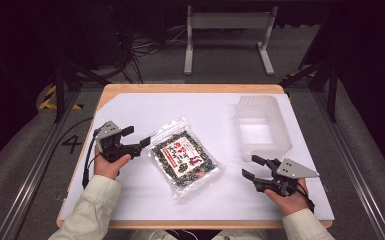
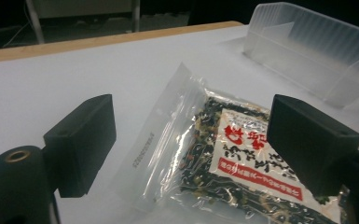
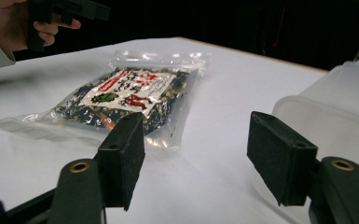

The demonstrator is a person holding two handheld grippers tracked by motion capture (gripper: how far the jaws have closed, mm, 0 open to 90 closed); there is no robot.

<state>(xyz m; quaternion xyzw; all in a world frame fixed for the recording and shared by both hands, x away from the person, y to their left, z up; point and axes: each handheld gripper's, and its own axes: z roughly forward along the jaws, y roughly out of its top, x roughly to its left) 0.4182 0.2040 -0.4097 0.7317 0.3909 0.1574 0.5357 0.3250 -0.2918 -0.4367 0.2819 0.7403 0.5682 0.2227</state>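
I see a table [image 1: 130,90] covered by a white sheet [image 1: 145,200]. A clear plastic bin [image 1: 262,127] stands at the far right of the sheet, open side up; nothing lies in it. At centre, a sealed clear pouch [image 1: 184,157] lies flat, well apart from the bin. It holds dark mixed dried food behind a white and red label.

My left gripper [image 1: 136,139] sits just beside the pouch's left edge, jaws spread wide, gripping nothing; in the left gripper view the pouch [image 2: 224,154] lies ahead between the jaws. My right gripper [image 1: 255,167] rests near the bin's near corner, jaws apart and bare.
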